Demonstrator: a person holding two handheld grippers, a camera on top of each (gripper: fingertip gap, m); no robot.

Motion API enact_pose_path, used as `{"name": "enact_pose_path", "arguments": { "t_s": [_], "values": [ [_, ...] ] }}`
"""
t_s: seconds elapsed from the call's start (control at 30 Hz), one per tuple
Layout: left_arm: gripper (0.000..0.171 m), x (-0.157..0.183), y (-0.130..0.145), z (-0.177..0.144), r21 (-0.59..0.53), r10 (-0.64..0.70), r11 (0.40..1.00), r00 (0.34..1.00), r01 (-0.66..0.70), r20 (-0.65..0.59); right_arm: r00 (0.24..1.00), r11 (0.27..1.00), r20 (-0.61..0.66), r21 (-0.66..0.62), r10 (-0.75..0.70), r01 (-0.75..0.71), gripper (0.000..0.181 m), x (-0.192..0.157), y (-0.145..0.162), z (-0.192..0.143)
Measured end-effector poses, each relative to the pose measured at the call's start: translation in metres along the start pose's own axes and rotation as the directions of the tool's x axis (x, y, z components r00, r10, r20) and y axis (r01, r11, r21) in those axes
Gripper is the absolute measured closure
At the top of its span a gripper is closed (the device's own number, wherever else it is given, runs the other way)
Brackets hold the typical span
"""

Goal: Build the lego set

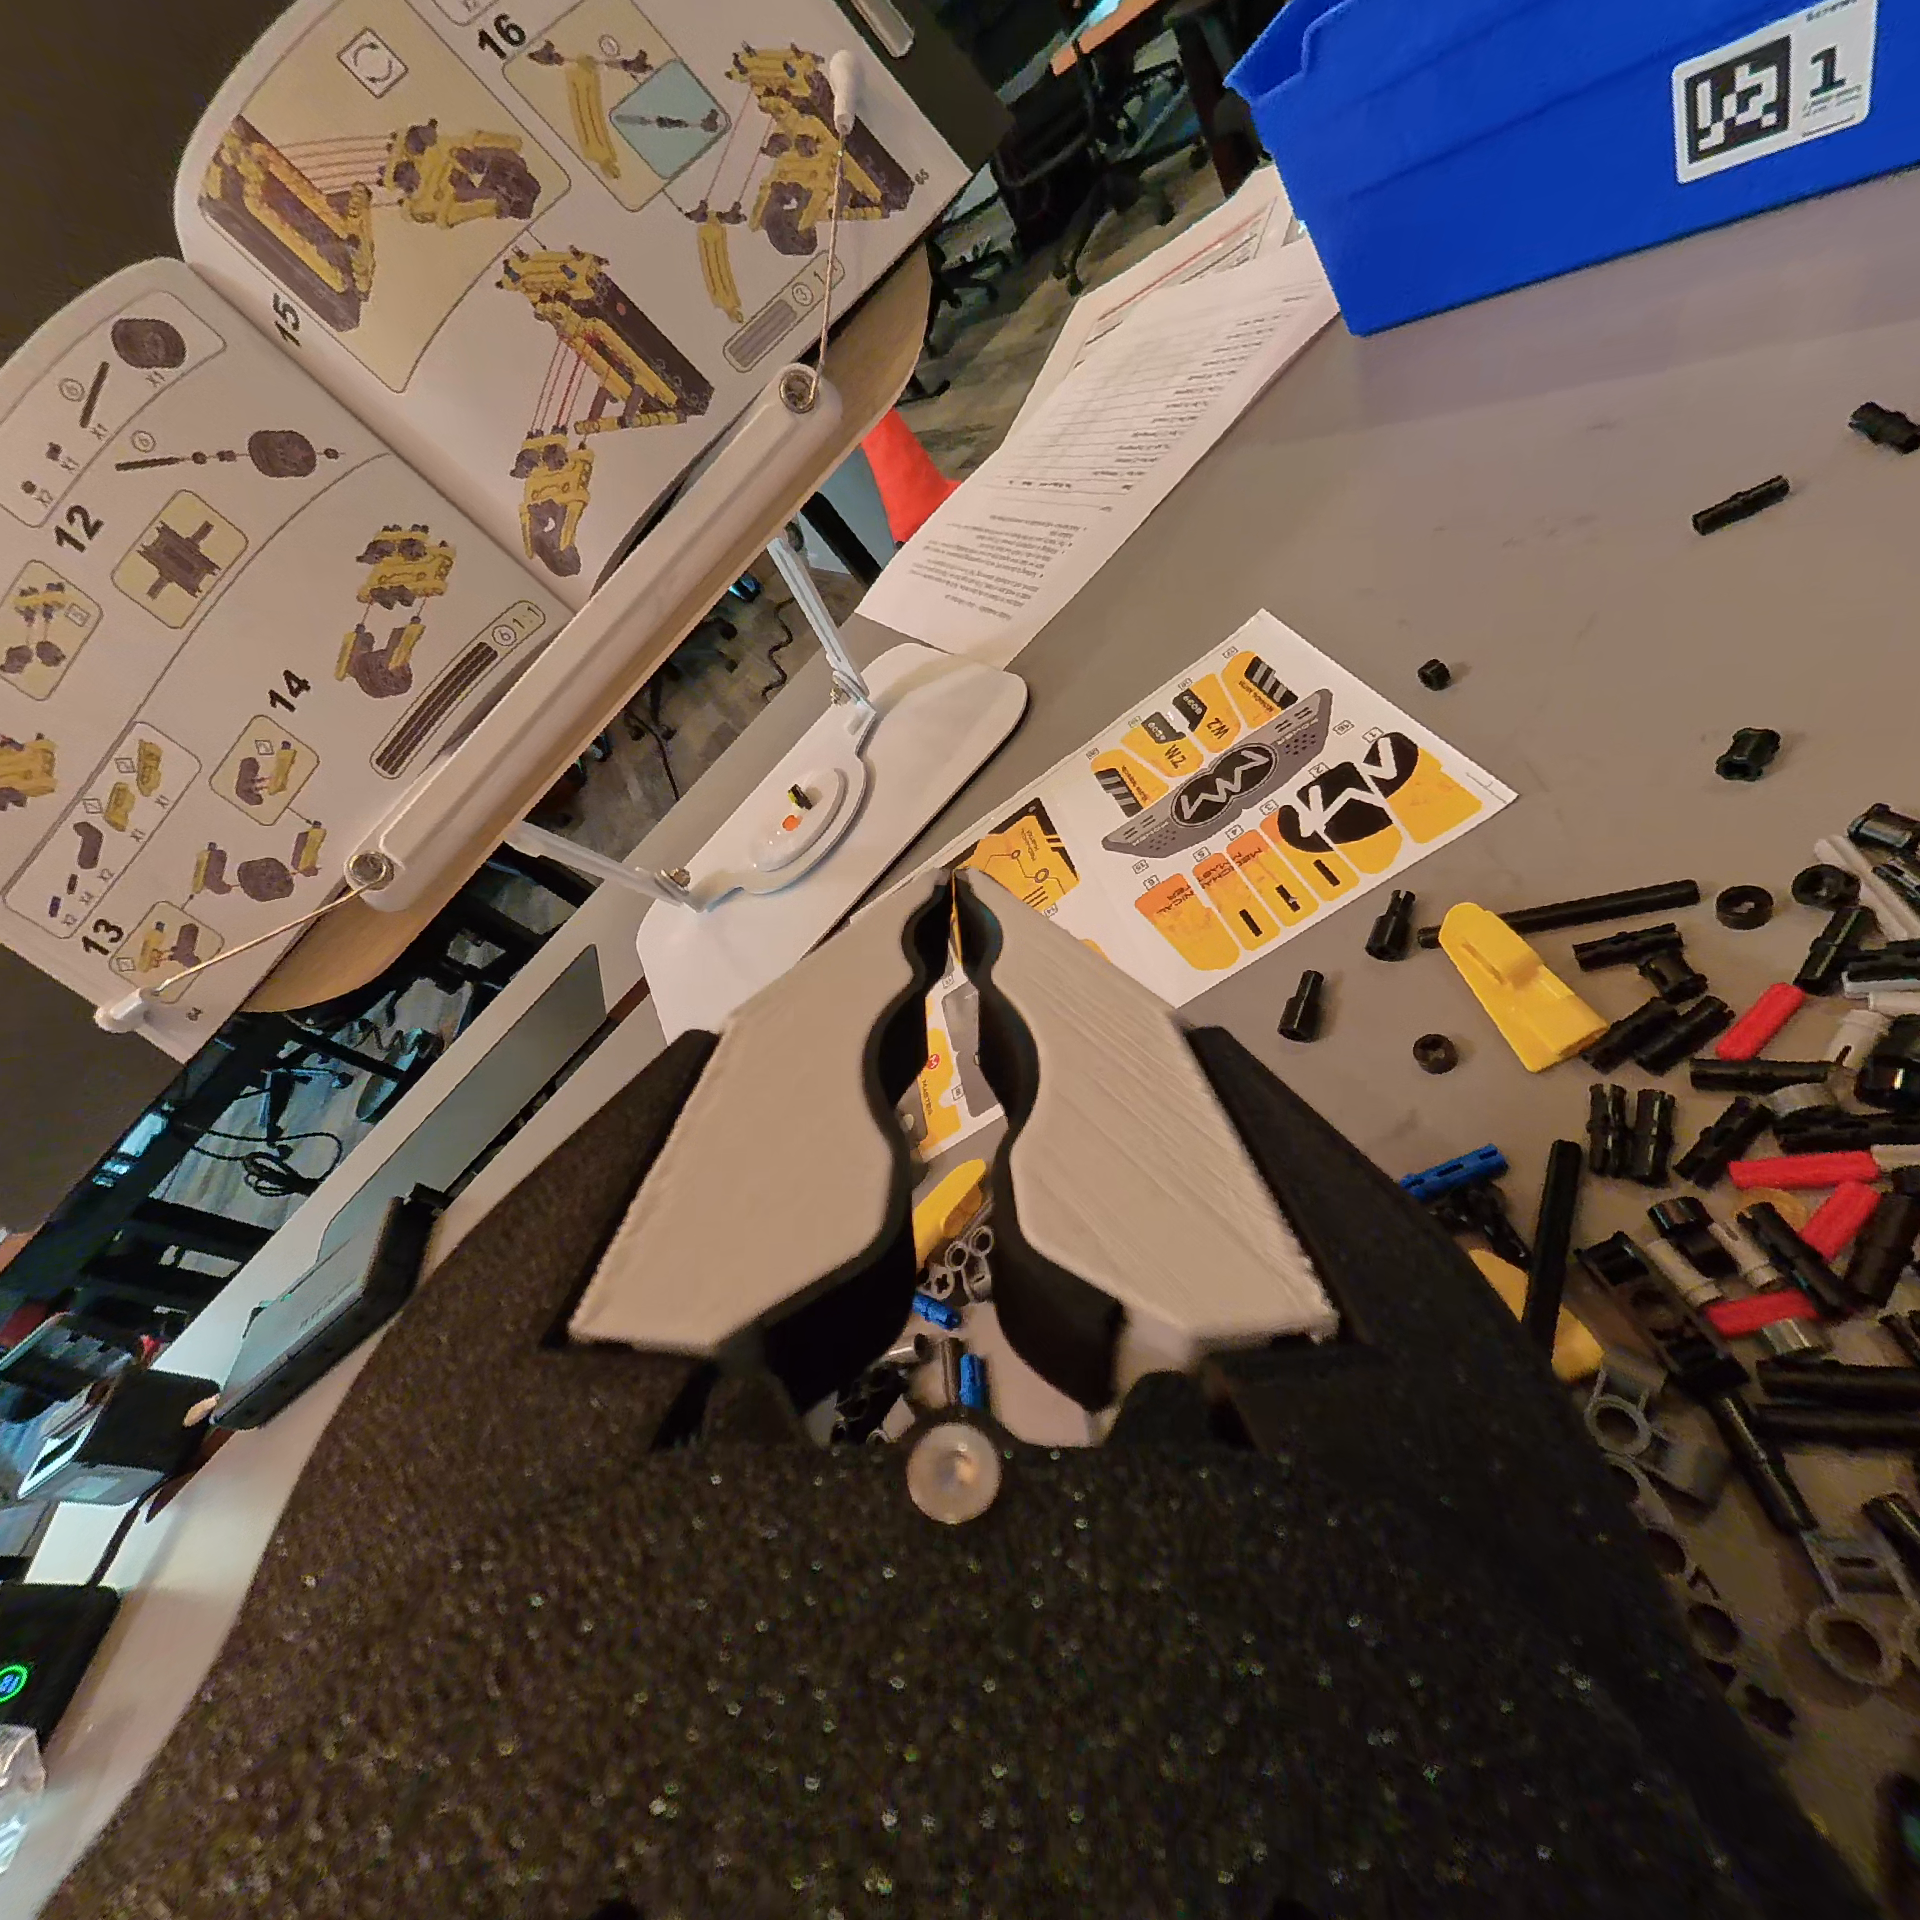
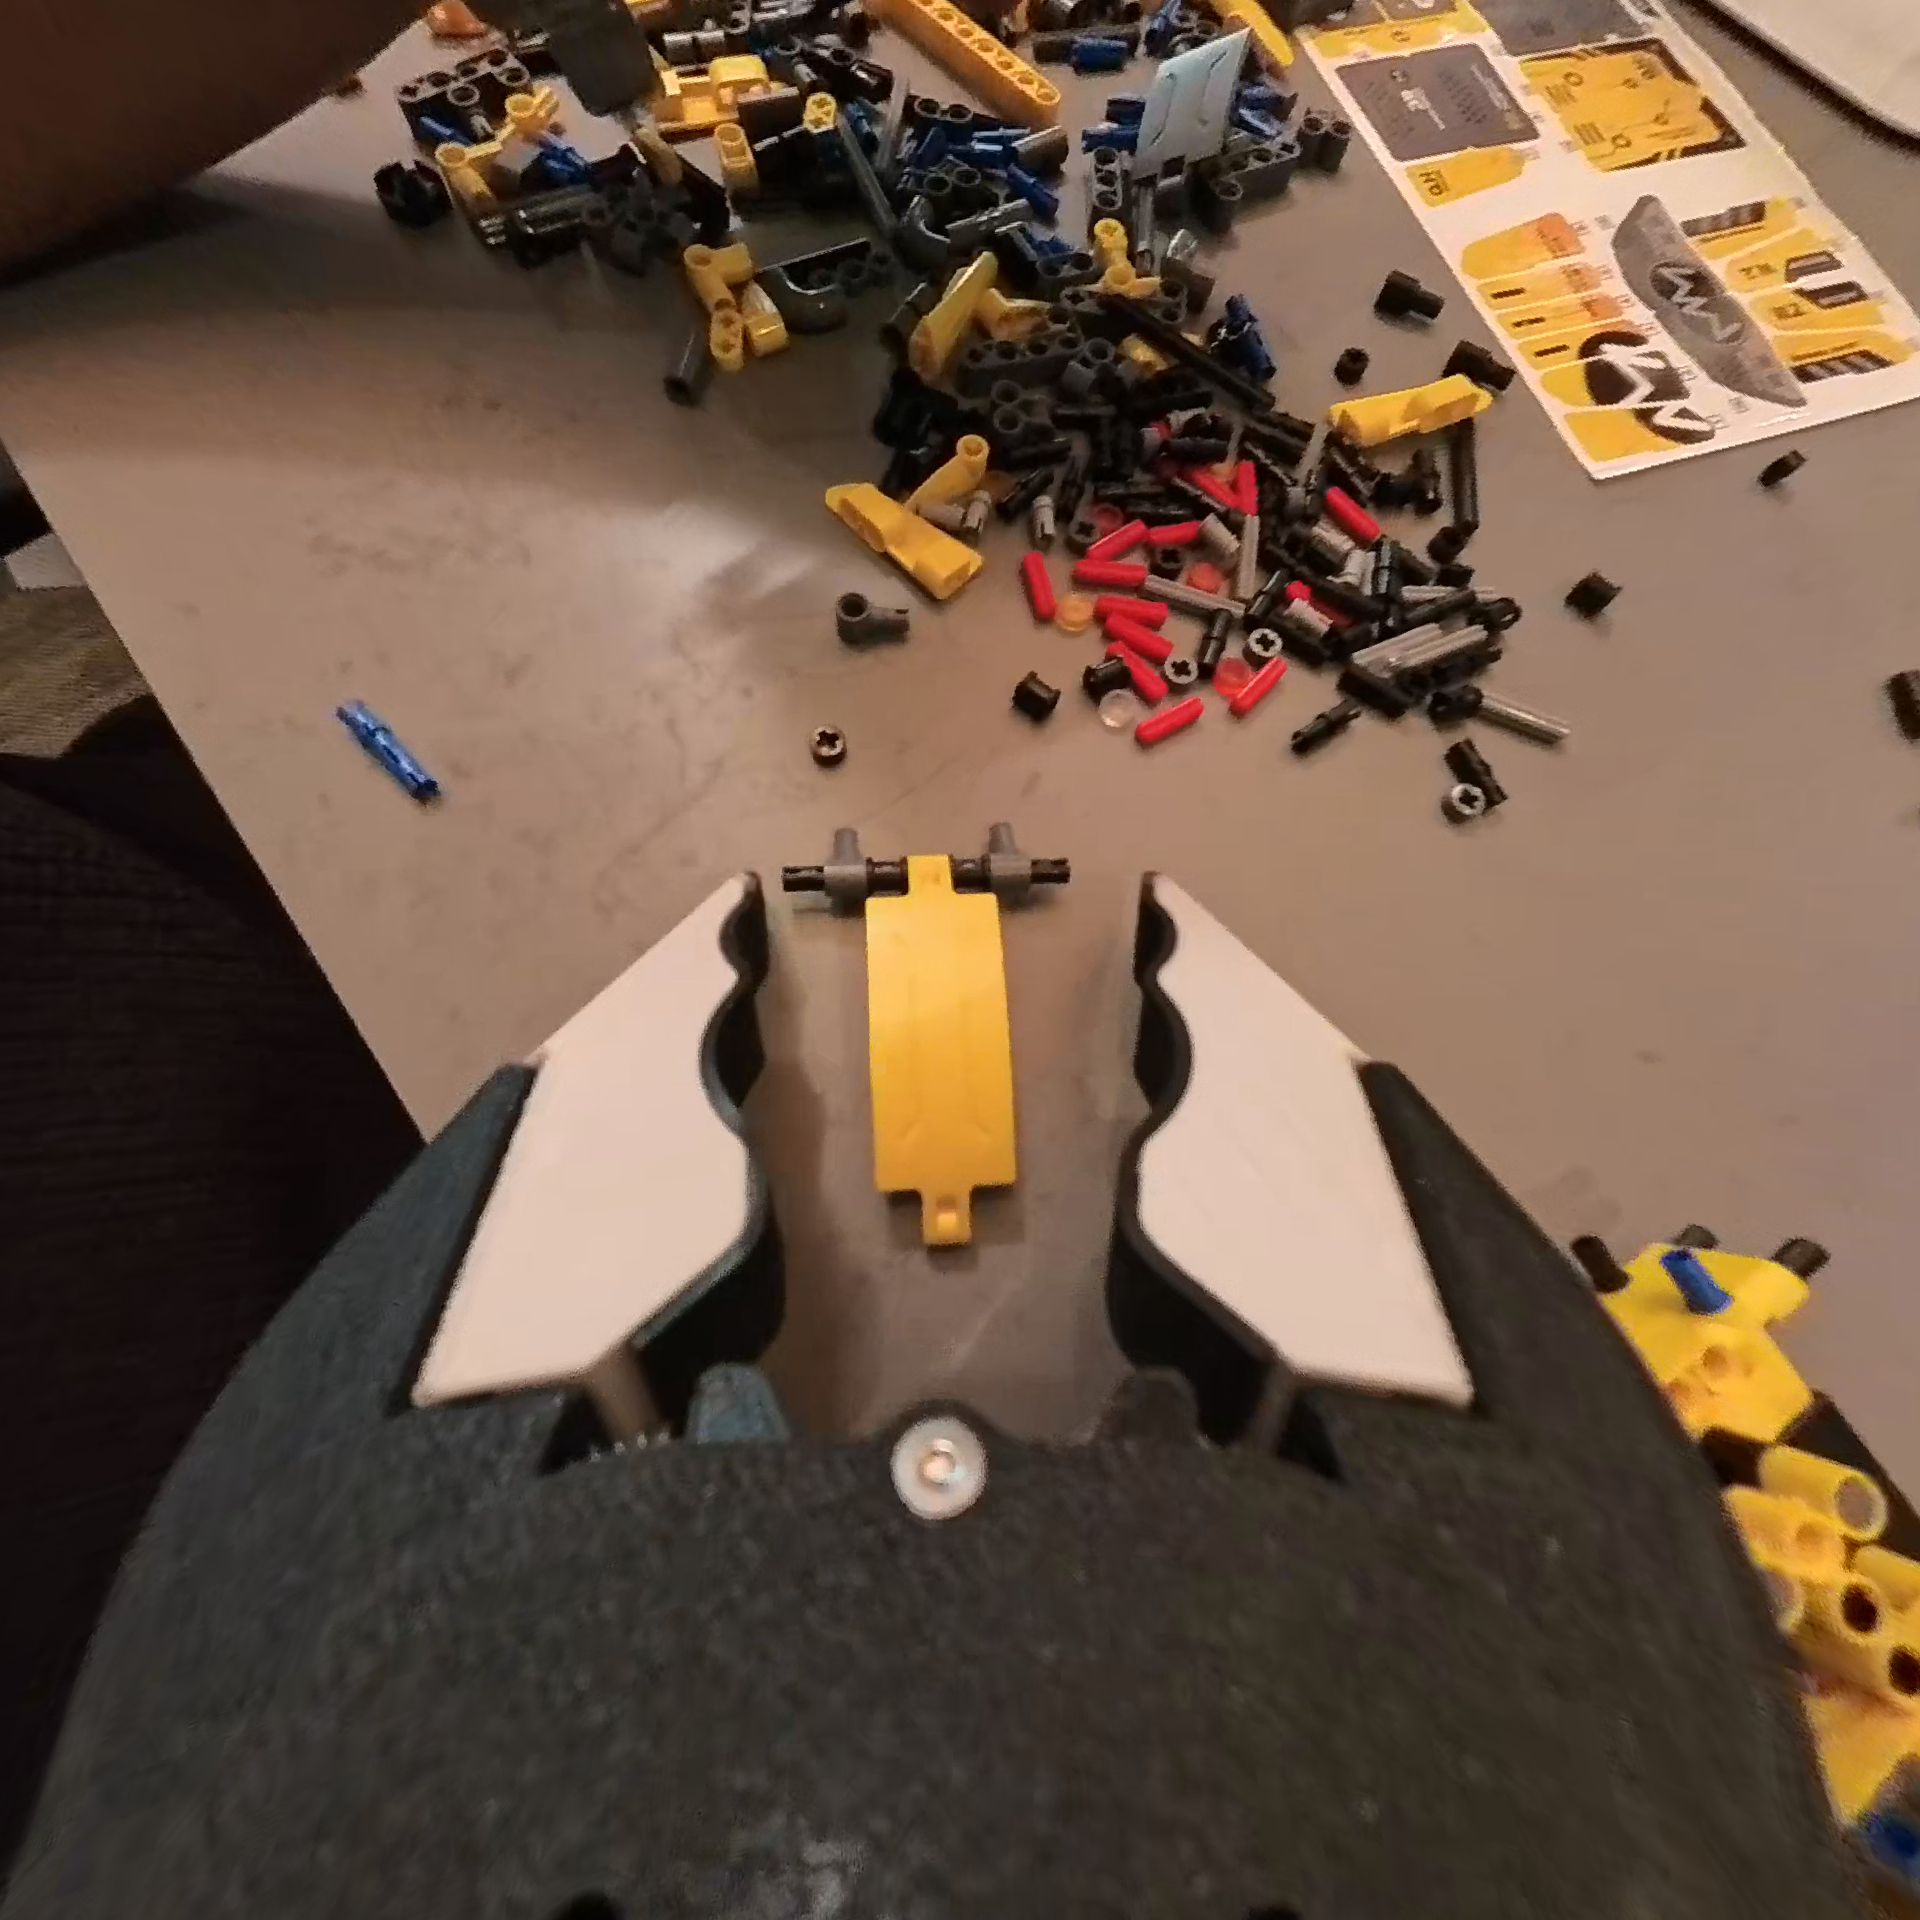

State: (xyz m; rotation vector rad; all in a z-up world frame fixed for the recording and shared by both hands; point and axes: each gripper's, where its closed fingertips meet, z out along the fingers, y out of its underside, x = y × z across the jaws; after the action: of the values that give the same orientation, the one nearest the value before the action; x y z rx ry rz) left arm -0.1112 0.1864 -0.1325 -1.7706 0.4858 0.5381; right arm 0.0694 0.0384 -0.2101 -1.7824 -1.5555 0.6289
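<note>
My right gripper (image 2: 948, 883) is open, its fingers either side of a flat yellow panel (image 2: 940, 1049) that lies on the grey table (image 2: 520, 582). A black axle with two grey connectors (image 2: 925, 871) sits through the panel's far end. Nothing is gripped. My left gripper (image 1: 952, 881) is shut and empty, held above the table, its tips over a yellow and black sticker sheet (image 1: 1288, 810). A pile of loose black, red, yellow and blue building pieces (image 2: 1195, 499) lies beyond the right gripper; it also shows in the left wrist view (image 1: 1766, 1143).
An open instruction booklet (image 1: 343, 499) stands on a white holder (image 1: 831, 790) at the left. A blue bin (image 1: 1558, 156) and printed paper sheets (image 1: 1132, 436) lie farther off. A yellow part-built model (image 2: 1787, 1507) sits at the right gripper's right. A lone blue pin (image 2: 387, 748) lies left. Spacing between my two grippers at the tips: around 25 cm. The lone blue pin (image 2: 387, 748) is about 8 cm from my right fingertips and 30 cm from my left.
</note>
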Motion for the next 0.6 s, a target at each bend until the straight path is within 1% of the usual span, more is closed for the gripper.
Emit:
{"name": "enact_pose_path", "arguments": {
  "t_s": [0.13,0.23,0.27,0.33,0.37,0.43,0.53,0.6],
  "values": [
    [0.171,0.0014,0.0010,0.0006,-0.002,0.010,1.000,1.000,-0.010,-0.001,0.995,0.998,0.079,0.014,0.054,-0.055,0.110,-0.0033,-0.0043,0.0037],
    [0.171,0.0000,0.0031,0.0016,-0.009,0.012,1.000,1.000,-0.012,0.003,0.991,0.995,0.090,0.006,0.101,-0.102,0.110,-0.0044,-0.0065,0.0058],
    [0.171,-0.0004,0.0034,0.0017,-0.009,0.011,1.000,1.000,-0.011,0.003,0.991,0.993,0.076,-0.003,0.114,-0.114,0.112,-0.0032,-0.0053,0.0069],
    [0.171,-0.0009,0.0029,0.0016,-0.008,0.009,1.000,1.000,-0.008,0.003,0.992,0.993,0.043,-0.019,0.115,-0.114,0.126,-0.0010,-0.0012,0.0089],
    [0.171,-0.0011,0.0023,0.0012,-0.006,0.009,1.000,1.000,-0.009,0.004,0.993,0.994,0.034,-0.018,0.109,-0.109,0.128,-0.0010,0.0000,0.0095],
    [0.171,-0.0008,0.0009,0.0006,-0.001,0.012,1.000,1.000,-0.012,0.004,0.994,0.995,0.033,-0.009,0.100,-0.100,0.126,-0.0030,0.0003,0.0091],
    [0.171,0.0006,-0.0003,0.0002,0.002,0.018,1.000,1.000,-0.018,0.003,0.995,0.996,0.047,0.000,0.091,-0.091,0.117,-0.0070,-0.0008,0.0074],
    [0.171,0.0014,0.0003,0.0005,0.000,0.021,1.000,1.000,-0.021,0.001,0.995,0.997,0.065,-0.007,0.078,-0.078,0.115,-0.0095,0.0008,0.0070]
  ]
}}
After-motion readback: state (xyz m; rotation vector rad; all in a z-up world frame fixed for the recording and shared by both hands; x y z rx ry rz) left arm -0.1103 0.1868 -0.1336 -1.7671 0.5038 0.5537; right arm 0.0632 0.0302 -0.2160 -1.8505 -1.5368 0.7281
